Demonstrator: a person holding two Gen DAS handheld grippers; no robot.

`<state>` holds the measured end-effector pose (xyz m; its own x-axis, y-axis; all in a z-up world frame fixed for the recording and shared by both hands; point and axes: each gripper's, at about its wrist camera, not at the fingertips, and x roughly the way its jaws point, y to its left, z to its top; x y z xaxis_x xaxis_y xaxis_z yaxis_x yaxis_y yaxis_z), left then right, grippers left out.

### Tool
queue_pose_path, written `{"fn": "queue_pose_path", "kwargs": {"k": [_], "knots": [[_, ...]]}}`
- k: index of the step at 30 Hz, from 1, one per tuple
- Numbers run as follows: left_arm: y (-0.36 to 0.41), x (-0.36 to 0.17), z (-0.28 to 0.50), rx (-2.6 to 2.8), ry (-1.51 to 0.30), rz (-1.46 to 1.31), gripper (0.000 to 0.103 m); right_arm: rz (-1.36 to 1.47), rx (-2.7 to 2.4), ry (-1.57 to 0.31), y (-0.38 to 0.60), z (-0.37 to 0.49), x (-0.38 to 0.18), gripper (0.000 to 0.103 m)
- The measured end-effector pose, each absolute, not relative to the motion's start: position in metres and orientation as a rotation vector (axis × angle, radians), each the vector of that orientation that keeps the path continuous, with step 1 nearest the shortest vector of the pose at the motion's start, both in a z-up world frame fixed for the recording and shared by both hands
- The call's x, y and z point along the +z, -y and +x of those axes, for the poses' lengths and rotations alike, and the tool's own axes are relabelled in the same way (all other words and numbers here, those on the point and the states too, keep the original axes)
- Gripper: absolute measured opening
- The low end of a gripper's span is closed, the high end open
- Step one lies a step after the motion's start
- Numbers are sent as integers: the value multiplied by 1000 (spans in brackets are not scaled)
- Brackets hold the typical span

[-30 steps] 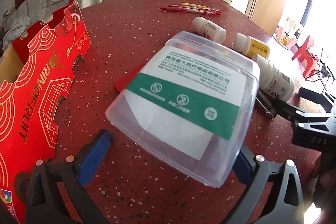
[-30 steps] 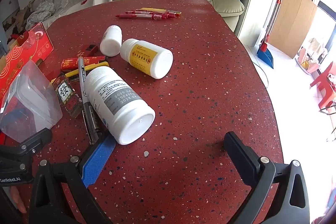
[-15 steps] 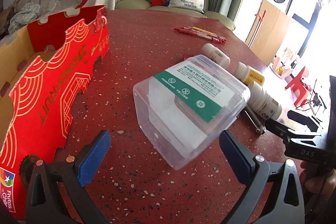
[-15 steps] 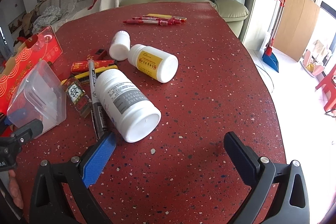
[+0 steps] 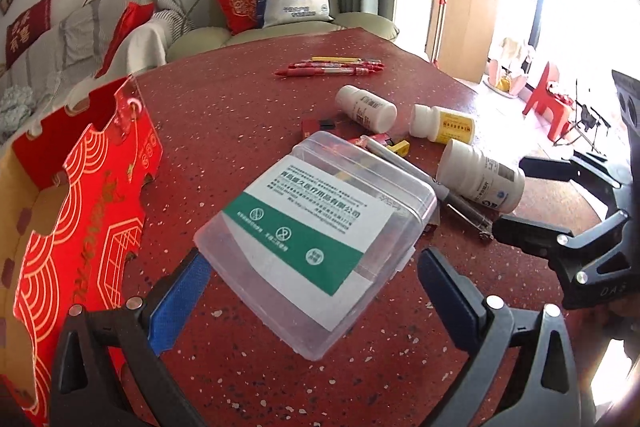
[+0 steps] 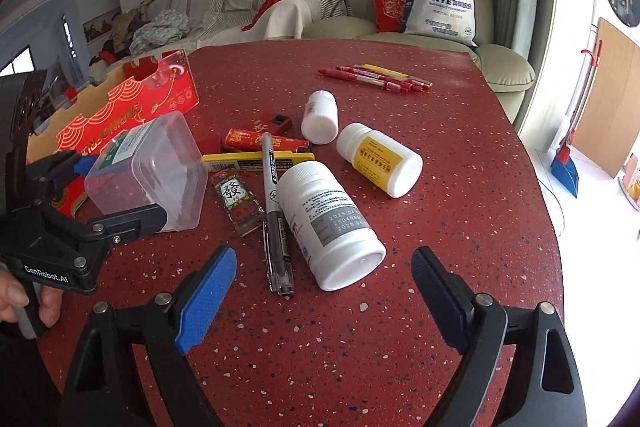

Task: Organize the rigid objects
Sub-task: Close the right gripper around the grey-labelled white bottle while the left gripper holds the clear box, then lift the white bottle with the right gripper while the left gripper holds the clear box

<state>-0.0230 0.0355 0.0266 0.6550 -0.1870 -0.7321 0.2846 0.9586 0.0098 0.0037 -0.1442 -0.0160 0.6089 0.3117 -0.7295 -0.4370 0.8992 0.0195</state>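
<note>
A clear plastic box (image 5: 316, 243) with a green and white label stands on the red table, between the open fingers of my left gripper (image 5: 316, 291); whether the pads touch it is unclear. It also shows in the right wrist view (image 6: 148, 171). My right gripper (image 6: 324, 291) is open and empty, just short of a large white bottle (image 6: 328, 227) lying on its side. A grey pen (image 6: 274, 211) lies left of that bottle. A yellow-label bottle (image 6: 380, 159) and a small white bottle (image 6: 320, 117) lie beyond.
A red cardboard fruit box (image 5: 72, 203) stands open at the left. Red packets and a yellow strip (image 6: 256, 157) lie between the clear box and the bottles. Several red pens (image 6: 376, 77) lie at the far side. The table edge (image 6: 536, 179) curves at the right.
The clear box has gone from tilted in the air to resting on the table near the pen. My left gripper stays open around it. My right gripper has shifted so the large bottle sits between its fingers.
</note>
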Motion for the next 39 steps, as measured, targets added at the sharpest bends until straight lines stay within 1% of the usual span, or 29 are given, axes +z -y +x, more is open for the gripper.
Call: {"fn": "queue_pose_path", "kwargs": {"k": [1, 2, 3, 4, 5, 10, 14, 16, 17, 18, 20, 25, 30, 34, 39], "knots": [[-33, 26, -21, -285, -815, 141, 103, -179, 443, -810, 142, 6, -16, 91], [-31, 25, -20, -301, -815, 146, 103, -183, 458, -816, 141, 7, -18, 87], [-29, 24, -18, -314, -812, 146, 103, -187, 467, -825, 139, 9, -20, 79], [-29, 24, -17, -323, -813, 142, 103, -183, 472, -836, 139, 11, -22, 76], [-28, 23, -17, -331, -819, 139, 103, -172, 478, -846, 139, 13, -23, 71], [-27, 22, -17, -332, -823, 139, 102, -111, 476, -854, 145, 21, -23, 70], [-35, 19, -13, -330, -845, 99, 94, -128, 450, -881, 140, 26, -28, 70], [-40, 19, -13, -326, -845, 74, 93, -105, 452, -869, 141, 26, -26, 70], [-41, 20, -14, -316, -840, 70, 93, -81, 446, -869, 142, 27, -26, 66], [-42, 20, -16, -308, -833, 70, 93, -43, 446, -877, 144, 29, -27, 51], [-42, 22, -18, -289, -821, 76, 92, 32, 440, -890, 146, 33, -29, 43], [-44, 20, -19, -254, -832, 74, 91, 25, 400, -883, 143, 32, -28, 43], [-44, 20, -20, -228, -829, 91, 92, 100, 404, -803, 156, 17, -16, 41], [-46, 21, -18, -206, -833, 86, 92, 94, 419, -791, 155, 8, -13, 41], [-48, 21, -18, -202, -837, 81, 92, 101, 404, -826, 158, 8, -17, 41]]}}
